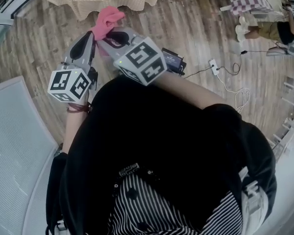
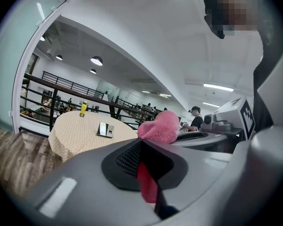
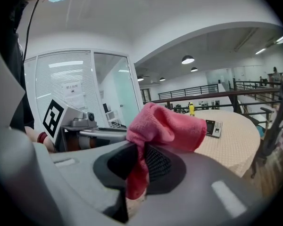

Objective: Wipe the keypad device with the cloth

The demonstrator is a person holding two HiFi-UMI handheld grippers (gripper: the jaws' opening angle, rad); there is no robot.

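Left gripper (image 2: pixel 144 168): jaws narrowed onto a strip of the pink cloth (image 3: pixel 167 126).
Right gripper (image 3: pixel 137 166): jaws clamped on the same cloth, whose bunched top bulges above them.
Pair: side by side in front of the person's chest, tips meeting at the cloth.
Keypad device (image 3: pixel 213 127): on the round table (image 2: pixel 75 135), well apart from both grippers.
Yellow bottle (image 2: pixel 83 108): upright, farther back on that table.

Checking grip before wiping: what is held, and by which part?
The pink cloth, by both: the right gripper and the left gripper each pinch a lower fold; its bunched bulk sticks out beyond them.
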